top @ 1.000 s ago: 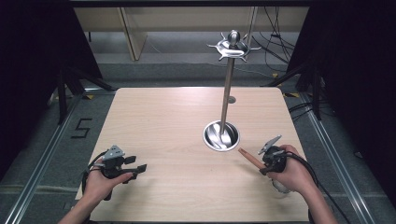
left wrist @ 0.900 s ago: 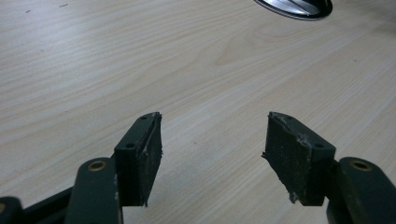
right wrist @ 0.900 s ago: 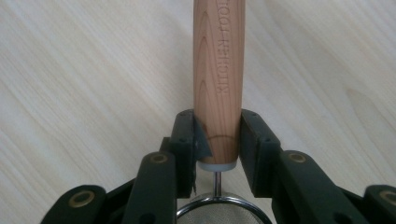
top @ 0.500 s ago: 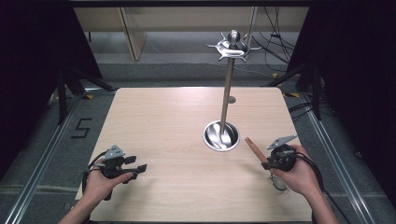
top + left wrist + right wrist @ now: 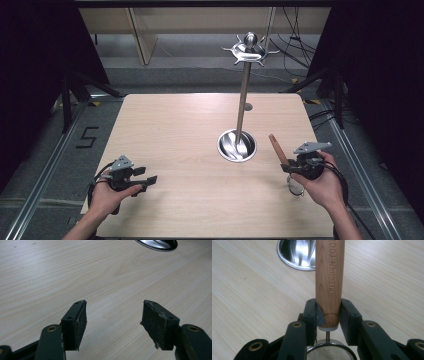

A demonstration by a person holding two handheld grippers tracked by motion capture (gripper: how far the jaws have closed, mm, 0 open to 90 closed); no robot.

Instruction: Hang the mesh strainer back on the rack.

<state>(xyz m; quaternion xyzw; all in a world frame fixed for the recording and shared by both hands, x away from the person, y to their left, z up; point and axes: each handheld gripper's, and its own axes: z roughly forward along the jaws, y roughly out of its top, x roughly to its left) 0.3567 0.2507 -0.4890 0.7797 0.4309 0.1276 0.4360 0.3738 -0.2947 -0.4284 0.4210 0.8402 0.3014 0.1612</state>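
right now the right gripper (image 5: 292, 166), low at the right of the high view, is clamped on the wooden handle (image 5: 329, 282) of a strainer (image 5: 329, 351). its mesh bowl sits below the jaws at the bottom edge of the right gripper view, and the handle points up-left toward the stand (image 5: 238, 145) in the middle of the table (image 5: 175, 125). down at the lower left, the left gripper (image 5: 142, 179) hovers over bare wood, jaws apart with nothing between them.
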